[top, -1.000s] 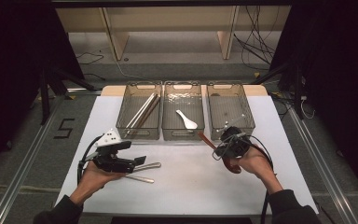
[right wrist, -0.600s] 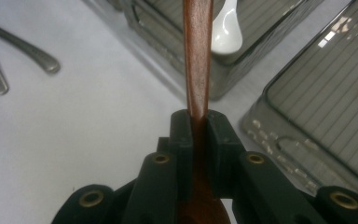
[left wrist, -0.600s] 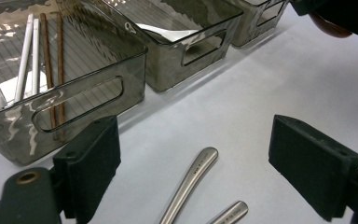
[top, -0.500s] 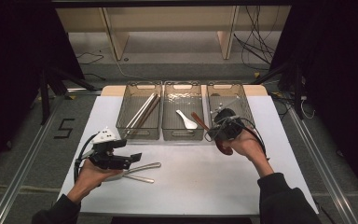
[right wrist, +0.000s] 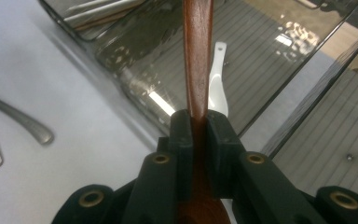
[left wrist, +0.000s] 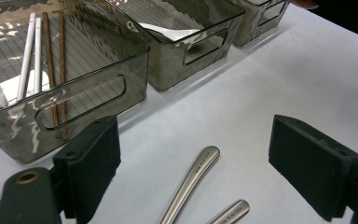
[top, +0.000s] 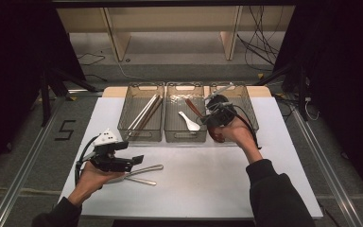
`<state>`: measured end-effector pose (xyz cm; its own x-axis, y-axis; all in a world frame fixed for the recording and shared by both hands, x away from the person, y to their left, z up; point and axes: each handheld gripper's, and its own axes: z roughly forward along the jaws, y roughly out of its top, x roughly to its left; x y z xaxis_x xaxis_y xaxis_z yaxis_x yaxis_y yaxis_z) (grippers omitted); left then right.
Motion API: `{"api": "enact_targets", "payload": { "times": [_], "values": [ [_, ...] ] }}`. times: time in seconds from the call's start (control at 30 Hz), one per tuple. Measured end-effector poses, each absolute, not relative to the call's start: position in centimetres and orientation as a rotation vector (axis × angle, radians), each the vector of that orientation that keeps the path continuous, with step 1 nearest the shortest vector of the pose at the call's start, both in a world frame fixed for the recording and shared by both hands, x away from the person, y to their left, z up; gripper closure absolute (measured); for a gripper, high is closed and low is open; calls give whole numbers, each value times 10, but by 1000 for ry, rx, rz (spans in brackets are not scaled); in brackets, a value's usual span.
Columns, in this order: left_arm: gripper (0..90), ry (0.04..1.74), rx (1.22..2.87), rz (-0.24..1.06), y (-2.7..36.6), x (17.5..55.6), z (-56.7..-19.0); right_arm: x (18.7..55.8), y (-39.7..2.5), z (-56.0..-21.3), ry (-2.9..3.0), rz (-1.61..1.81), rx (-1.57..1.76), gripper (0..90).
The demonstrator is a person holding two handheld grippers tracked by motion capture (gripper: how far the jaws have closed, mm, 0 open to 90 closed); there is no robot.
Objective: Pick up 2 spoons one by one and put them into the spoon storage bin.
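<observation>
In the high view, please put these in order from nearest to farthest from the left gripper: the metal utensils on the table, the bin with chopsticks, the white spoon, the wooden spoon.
From the left gripper:
1. Metal utensils, on the table just beside its jaws.
2. Bin with chopsticks, the left bin, ahead of it.
3. White spoon, in the middle bin.
4. Wooden spoon, held by the right gripper over the bins.

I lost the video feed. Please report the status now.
Right gripper shut on wooden spoon, above middle bin. Left gripper open over metal handles. Nothing blocking.
</observation>
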<state>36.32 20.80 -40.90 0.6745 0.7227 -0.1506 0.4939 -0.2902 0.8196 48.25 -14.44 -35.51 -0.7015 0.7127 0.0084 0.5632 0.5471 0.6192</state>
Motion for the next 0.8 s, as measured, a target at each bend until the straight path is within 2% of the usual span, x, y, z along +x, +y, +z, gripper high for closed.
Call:
{"api": "enact_targets", "payload": {
  "times": [0.8],
  "values": [
    [161, 935, 1950, 307, 207, 362, -409, 526, -116, -340, 2463, 905, 1116, 826]
  ]
}}
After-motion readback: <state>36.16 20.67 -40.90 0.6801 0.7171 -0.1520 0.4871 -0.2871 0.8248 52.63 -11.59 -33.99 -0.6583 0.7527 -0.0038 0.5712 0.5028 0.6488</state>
